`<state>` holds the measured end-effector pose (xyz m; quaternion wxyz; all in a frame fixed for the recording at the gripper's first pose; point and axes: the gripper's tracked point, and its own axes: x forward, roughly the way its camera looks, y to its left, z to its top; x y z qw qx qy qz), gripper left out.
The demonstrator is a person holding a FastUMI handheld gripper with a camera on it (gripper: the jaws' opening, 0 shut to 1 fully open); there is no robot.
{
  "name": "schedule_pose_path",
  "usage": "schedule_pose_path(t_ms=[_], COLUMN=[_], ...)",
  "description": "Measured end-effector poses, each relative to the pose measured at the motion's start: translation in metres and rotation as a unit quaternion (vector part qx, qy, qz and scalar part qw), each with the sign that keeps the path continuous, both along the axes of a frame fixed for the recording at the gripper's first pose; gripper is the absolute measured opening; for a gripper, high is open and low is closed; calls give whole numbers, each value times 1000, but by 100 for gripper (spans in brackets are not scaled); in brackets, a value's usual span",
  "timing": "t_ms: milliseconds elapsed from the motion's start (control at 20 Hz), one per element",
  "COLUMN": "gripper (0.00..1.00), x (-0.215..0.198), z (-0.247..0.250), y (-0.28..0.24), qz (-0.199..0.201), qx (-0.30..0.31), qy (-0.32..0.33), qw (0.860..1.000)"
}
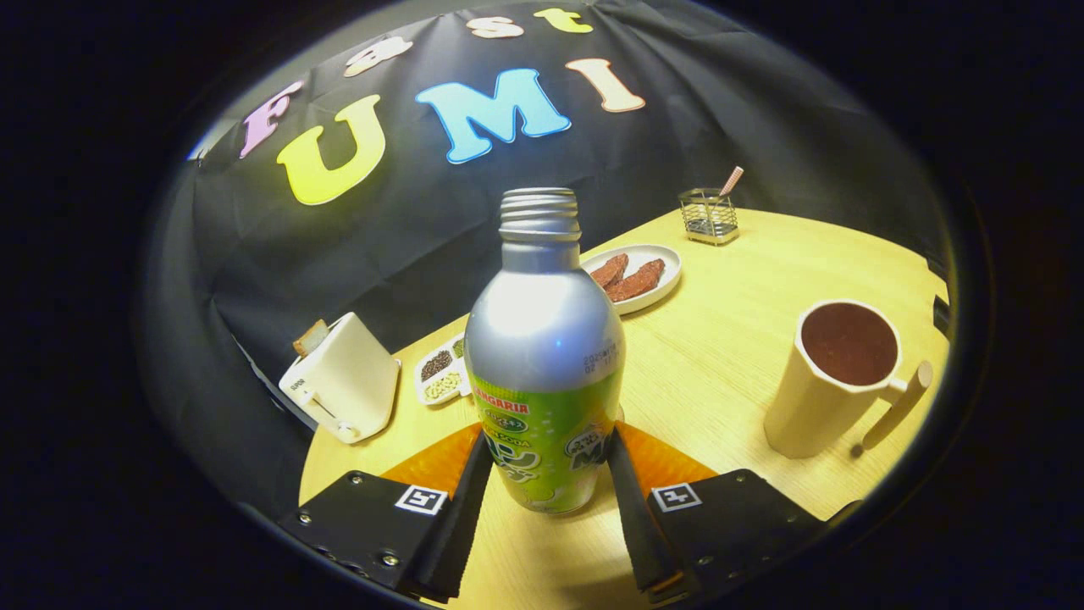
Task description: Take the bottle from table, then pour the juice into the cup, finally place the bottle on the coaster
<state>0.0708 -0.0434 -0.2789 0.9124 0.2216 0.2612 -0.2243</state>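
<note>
Bottle (544, 356) is seen standing between the two fingers of the gripper (546, 479), its cap off and its threaded neck bare, which suits the pour that the task calls for. The fingers are pressed against its lower body from both sides, on the green label, so it is judged to be pinched; whether its base is lifted or resting on the table (720, 373) cannot be told. A low grip of this kind leaves the neck free to be tipped. The cup (834, 377) is set well apart, beyond the fingers and to the right, with its handle turned away from the bottle (its inside looks dark, and whether it is filled cannot be judged). An orange coaster (432, 466) is seen just behind the fingers on either side of the bottle, so the final resting place is close by. A toaster (343, 385), a divided dish (442, 375) and a plate (669, 271) are kept further back.
</note>
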Motion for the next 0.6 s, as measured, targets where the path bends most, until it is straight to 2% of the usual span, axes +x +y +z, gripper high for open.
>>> schedule_pose_path(t_ms=[600], gripper=[73], x=[44], z=[-13], y=[-29], qz=[-4], qx=[-94], qy=[20], qw=[995])
